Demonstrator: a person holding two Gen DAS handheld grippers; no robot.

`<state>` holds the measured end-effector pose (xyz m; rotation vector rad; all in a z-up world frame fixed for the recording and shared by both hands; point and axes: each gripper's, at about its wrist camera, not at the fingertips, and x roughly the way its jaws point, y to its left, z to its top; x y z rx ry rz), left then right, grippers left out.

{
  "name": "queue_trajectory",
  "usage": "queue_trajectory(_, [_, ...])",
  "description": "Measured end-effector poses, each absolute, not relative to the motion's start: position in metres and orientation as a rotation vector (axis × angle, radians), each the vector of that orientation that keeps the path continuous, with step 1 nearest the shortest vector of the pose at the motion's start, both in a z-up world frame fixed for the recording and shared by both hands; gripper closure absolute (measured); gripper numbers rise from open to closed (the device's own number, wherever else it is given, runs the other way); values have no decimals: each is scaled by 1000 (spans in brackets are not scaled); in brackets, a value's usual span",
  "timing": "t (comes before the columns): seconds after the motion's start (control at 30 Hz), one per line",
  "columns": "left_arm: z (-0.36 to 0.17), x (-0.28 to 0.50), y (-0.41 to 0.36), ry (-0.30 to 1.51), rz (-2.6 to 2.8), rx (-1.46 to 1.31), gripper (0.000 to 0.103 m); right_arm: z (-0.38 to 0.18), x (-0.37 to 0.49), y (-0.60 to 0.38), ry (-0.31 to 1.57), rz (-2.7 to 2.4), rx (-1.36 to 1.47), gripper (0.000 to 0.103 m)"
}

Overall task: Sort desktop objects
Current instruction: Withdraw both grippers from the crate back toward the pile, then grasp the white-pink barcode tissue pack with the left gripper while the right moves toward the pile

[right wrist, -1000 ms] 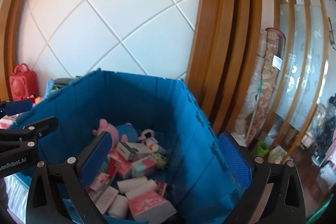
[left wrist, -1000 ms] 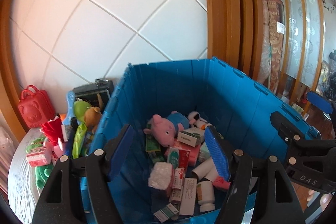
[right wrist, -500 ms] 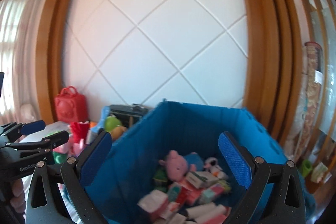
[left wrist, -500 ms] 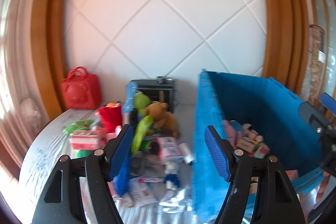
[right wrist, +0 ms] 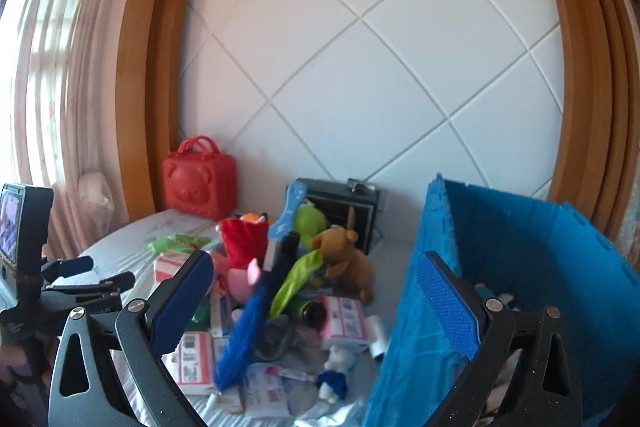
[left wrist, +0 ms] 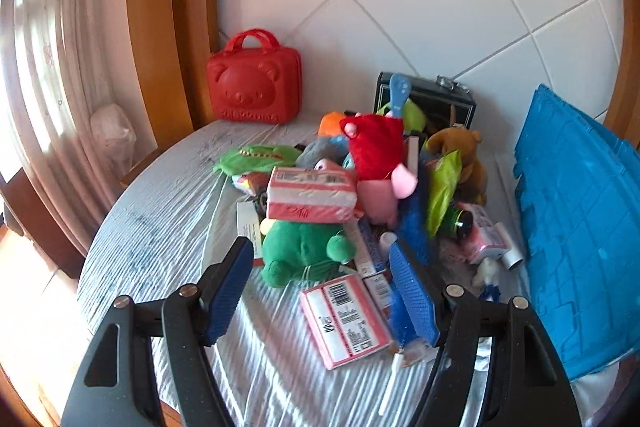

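Left tool (left wrist: 322, 279): you hold it wide open and empty, angled down over the near edge of the pile, likely to choose a next pick.
Right tool (right wrist: 312, 295): also spread wide, nothing between its pads; it straddles the gap between pile and bin.
Pink box (left wrist: 345, 319): lies flat just ahead of your left tool, barcode up; the small print is too blurred to read.
Green plush (left wrist: 304, 251): just beyond it, under a pink wrapped box (left wrist: 312, 193) whose lettering I cannot make out.
Blue bin (right wrist: 520, 247): stands to the right of the heap on the tabletop (left wrist: 160, 227), touching it, presumably so sorted things drop in close by.
Red case (left wrist: 254, 83): at the wall, bear face embossed; its raised wording is illegible.
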<state>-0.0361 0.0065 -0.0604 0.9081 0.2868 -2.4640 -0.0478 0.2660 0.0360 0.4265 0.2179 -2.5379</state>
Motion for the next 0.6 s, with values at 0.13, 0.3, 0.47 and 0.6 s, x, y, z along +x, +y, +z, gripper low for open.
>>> queue_trajectory(0.13, [-106,-61,-11,315,-2452,1082,33,-7,-67,239,216,-2525,614,0])
queue_trajectory(0.3, [-173,-90,-15,418,-2374,1282,33,-75,-102,223,292,-2492,861,0])
queue_trajectory(0.47, [-219,-115,-11,462,-2298,1388,33,-128,-127,218,360,-2417,1020,0])
queue_trajectory(0.6, [-247,-133,-6,474,-2248,1413,23,-150,-134,216,403,-2357,1080,0])
